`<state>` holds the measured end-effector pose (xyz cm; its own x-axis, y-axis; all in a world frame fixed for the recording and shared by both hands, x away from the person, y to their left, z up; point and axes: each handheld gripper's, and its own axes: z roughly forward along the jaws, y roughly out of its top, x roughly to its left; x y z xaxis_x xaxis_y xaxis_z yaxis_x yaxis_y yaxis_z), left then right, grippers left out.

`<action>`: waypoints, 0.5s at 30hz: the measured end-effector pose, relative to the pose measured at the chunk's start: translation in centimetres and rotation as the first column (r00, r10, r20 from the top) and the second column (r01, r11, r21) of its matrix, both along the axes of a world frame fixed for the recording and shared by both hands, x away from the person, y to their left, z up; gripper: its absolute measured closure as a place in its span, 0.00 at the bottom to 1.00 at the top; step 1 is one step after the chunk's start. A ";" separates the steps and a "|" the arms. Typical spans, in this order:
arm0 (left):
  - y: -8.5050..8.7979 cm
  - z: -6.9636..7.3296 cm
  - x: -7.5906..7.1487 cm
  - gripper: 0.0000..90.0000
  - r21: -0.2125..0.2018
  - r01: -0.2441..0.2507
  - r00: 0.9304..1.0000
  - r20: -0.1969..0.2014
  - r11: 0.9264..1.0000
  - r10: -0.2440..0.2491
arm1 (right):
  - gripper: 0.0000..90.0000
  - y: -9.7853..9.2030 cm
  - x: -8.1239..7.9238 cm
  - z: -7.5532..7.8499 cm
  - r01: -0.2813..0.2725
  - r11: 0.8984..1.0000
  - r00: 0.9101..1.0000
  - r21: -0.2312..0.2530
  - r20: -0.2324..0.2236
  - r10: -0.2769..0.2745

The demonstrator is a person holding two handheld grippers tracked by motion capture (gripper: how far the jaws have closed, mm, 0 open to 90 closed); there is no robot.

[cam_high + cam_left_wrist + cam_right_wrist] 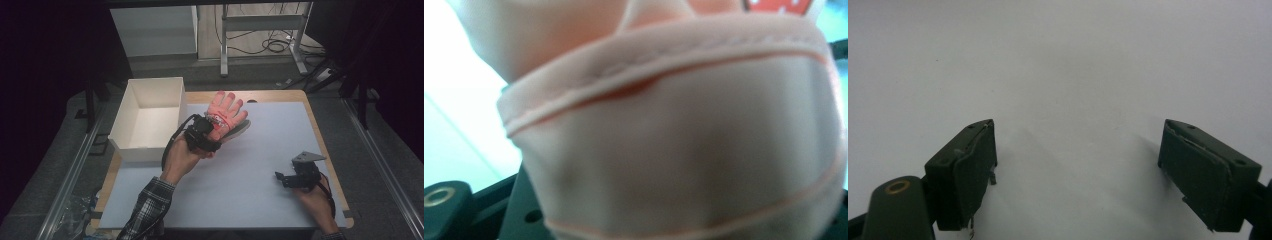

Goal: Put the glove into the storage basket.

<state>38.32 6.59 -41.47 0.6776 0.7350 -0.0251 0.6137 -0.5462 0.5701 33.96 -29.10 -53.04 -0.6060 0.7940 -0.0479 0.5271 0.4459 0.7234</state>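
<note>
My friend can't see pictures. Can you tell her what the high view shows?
A person's left claw holds a pink glove up above a grey table, beside an open white box. The right claw rests open on the table, holding nothing.

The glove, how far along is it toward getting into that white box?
Done: the left gripper is shut on the pink glove and has it off the table. In hand: carrying it beside the white box. Left: dropping it in. The right gripper rests open, holding nothing.
</note>
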 end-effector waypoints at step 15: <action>2.4 4.1 1.8 0.51 0.007 -0.084 0.996 0.034 0.996 0.084 | 0.18 0.0 0.0 0.0 -0.001 1.000 1.000 0.000 0.001 0.001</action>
<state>40.11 8.99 -37.41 0.6140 0.7893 0.0032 0.6378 -0.4985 0.5871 33.96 -29.11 -53.04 -0.6065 0.7936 -0.0485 0.5261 0.4463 0.7239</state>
